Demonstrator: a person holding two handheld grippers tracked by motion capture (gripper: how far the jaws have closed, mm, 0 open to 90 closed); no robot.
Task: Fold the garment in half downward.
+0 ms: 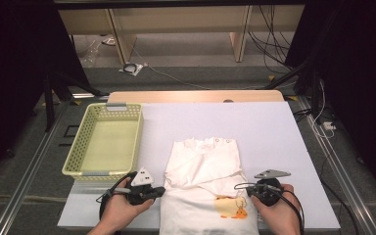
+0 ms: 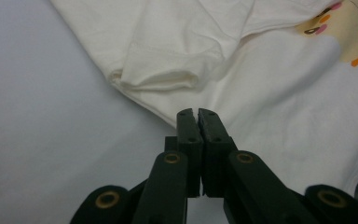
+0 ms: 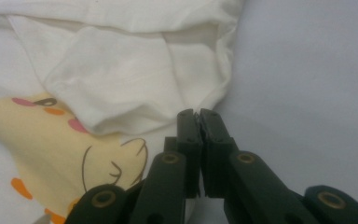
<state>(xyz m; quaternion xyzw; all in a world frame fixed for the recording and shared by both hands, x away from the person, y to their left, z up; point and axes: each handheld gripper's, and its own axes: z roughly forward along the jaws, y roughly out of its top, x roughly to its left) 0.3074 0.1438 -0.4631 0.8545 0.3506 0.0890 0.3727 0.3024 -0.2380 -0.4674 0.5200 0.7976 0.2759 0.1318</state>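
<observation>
A white T-shirt (image 1: 203,161) with a yellow and orange cartoon print (image 1: 232,208) lies on the white table top, its sleeves folded in over the body. In the high view my left gripper (image 1: 160,191) is at the shirt's left edge and my right gripper (image 1: 239,186) is at its right edge. In the left gripper view the jaws (image 2: 198,112) are shut, with the shirt's (image 2: 270,93) side edge running into their tips. In the right gripper view the jaws (image 3: 197,113) are shut where the folded cloth (image 3: 121,79) narrows down to them.
A pale yellow perforated basket (image 1: 85,125) with nothing in it stands at the table's left, just beyond my left hand. White table surface (image 1: 264,127) spreads beyond and to the right of the shirt. Metal rails run along both table sides.
</observation>
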